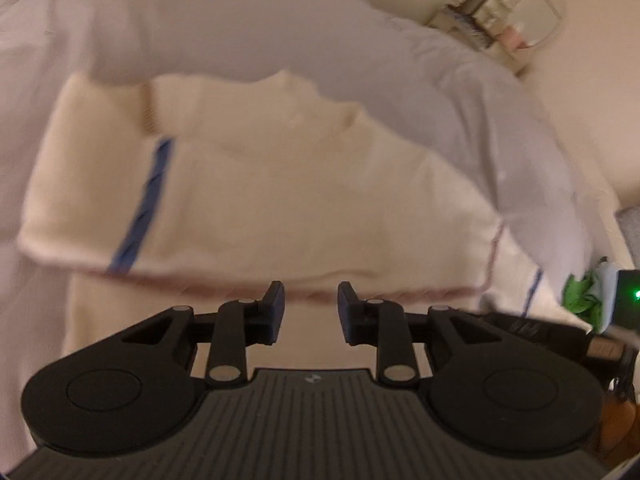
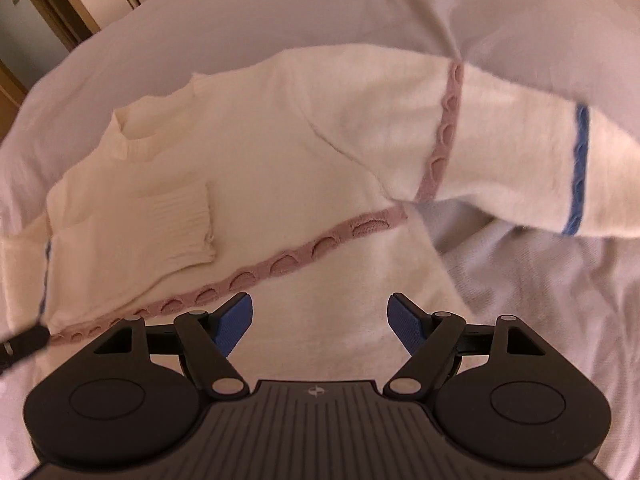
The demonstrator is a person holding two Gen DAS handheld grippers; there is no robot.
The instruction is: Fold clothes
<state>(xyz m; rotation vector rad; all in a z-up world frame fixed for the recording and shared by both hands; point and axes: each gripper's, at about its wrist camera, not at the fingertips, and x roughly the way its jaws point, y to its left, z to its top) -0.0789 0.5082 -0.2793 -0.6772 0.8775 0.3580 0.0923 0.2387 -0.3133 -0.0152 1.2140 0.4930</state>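
A cream knitted sweater (image 2: 280,168) with a pink cable stripe (image 2: 280,268) and blue sleeve stripes lies flat on a white bed. Its left sleeve is folded over the chest, cuff (image 2: 188,224) on top. Its right sleeve (image 2: 520,160) stretches out to the right, with a blue stripe (image 2: 578,168). My right gripper (image 2: 320,320) is open and empty above the sweater's lower body. In the left wrist view the sweater (image 1: 280,200) is blurred. My left gripper (image 1: 311,308) is open and empty over the pink stripe (image 1: 312,292).
The white bedsheet (image 2: 240,20) surrounds the sweater and is wrinkled at the right (image 2: 540,280). A green item (image 1: 580,296) lies at the right edge of the left wrist view. Shelves with small items (image 1: 492,20) stand beyond the bed. A wooden door frame (image 2: 52,8) is behind.
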